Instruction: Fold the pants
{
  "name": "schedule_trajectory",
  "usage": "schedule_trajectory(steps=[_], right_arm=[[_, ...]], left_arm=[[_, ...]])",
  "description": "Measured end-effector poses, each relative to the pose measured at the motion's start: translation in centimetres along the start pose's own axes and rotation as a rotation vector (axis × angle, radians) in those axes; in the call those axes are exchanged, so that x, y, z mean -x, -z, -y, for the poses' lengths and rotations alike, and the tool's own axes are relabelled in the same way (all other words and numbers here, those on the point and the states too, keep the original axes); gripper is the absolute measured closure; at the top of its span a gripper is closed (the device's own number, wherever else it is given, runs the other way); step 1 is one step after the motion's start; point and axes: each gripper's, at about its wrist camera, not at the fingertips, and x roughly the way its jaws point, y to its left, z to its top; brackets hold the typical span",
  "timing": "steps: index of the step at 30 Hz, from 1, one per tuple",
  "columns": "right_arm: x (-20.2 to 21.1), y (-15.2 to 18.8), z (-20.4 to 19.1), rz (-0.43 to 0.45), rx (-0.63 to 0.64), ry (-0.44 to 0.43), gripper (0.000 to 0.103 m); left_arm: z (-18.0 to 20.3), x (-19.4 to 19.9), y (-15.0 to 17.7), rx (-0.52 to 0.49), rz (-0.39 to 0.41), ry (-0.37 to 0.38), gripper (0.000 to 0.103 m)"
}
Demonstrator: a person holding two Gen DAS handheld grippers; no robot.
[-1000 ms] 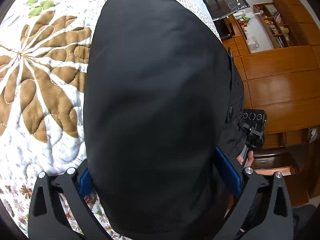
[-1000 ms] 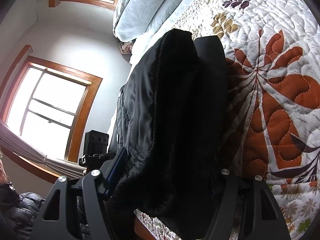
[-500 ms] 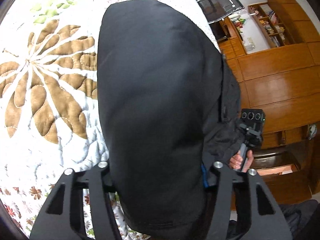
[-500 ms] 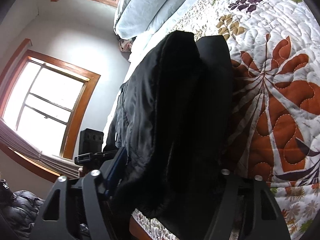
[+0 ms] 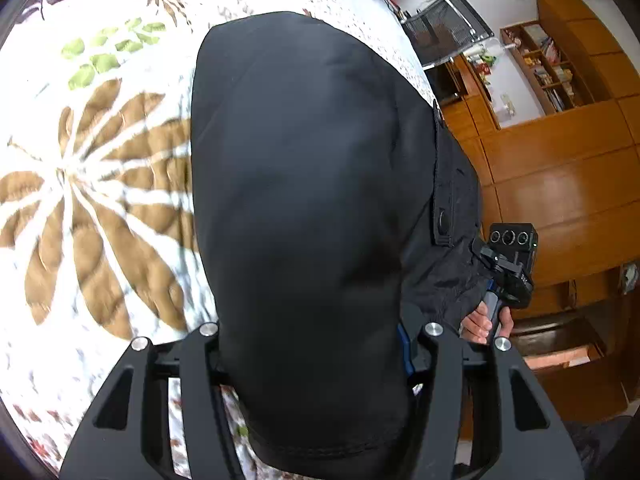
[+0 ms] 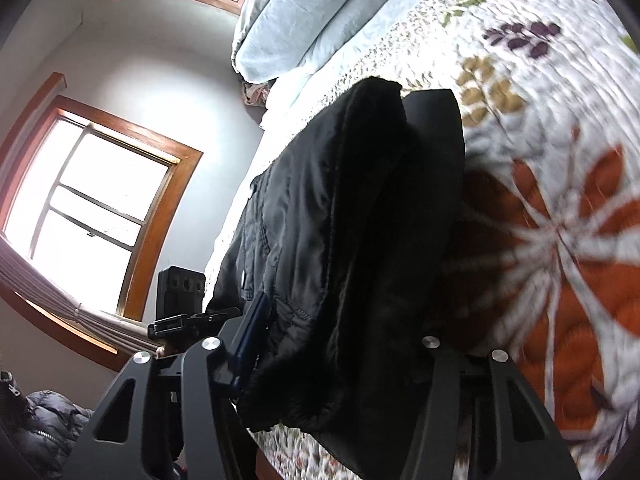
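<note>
Since a second ago my left gripper [image 5: 316, 364] has clamped onto the black pants [image 5: 304, 208], right gripper [image 6: 328, 344] also gripping them, long axis running far across the bed [image 5: 100, 200], both ends near me.

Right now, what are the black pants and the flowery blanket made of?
The black pants look like padded synthetic cloth, maybe nylon: a faint sheen, stitched seams, and a matte fuzzy inner layer that looks like fleece. The flowery blanket looks like a quilted cotton cover: puffy stitched outlines around printed leaves, no shine. Both guesses rest on looks alone.
</note>
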Motion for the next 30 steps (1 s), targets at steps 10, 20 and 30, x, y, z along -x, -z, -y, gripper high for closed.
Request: schedule_trajectory(steps=[10,20,30], right_arm=[[-2.9,-4.0,-0.2,-0.01,0.022,-0.007,0.05],[-6.0,-5.6,0.2,-0.033,0.004,-0.025,0.05],[-8.3,-7.1,1.0,-0.039,-0.023,-0.047,0.05]], left_arm=[[-1.7,1.4,-3.7,0.017,0.083,-0.042,0.049],[-3.5,3.2,-5.1,0.027,0.117,-0.067,0.045],[-5.2,4.6,-5.1,0.031,0.142,-0.071,0.039]])
